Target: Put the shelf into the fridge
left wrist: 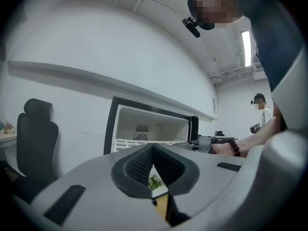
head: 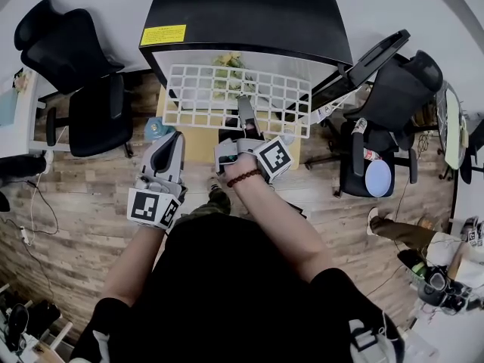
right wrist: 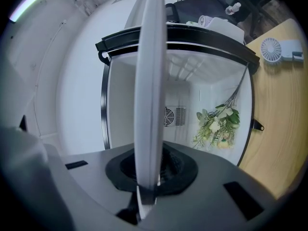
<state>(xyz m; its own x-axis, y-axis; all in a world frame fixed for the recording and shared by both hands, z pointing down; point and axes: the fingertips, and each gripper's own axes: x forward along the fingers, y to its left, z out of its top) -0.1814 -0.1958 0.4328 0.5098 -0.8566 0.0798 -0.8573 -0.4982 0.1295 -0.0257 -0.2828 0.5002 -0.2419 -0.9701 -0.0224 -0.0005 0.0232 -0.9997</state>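
A black mini fridge [head: 242,13] stands open in front of me, its white inside [right wrist: 183,95] facing the right gripper. The white wire shelf [head: 212,97] lies flat at the fridge mouth, with its far edge at the opening. My right gripper [head: 246,119] is shut on the middle of the shelf's near edge. In the right gripper view the shelf [right wrist: 150,95] shows edge-on between the jaws. My left gripper [head: 172,138] hangs shut and empty, to the left and short of the shelf. From the left gripper view the fridge [left wrist: 154,129] is ahead.
A bunch of artificial flowers [right wrist: 219,124] lies on the fridge floor below the shelf. The fridge door [head: 374,51] swings open to the right. Black office chairs stand at left [head: 83,89] and right [head: 393,104]. A wooden board [head: 198,144] lies under the fridge front.
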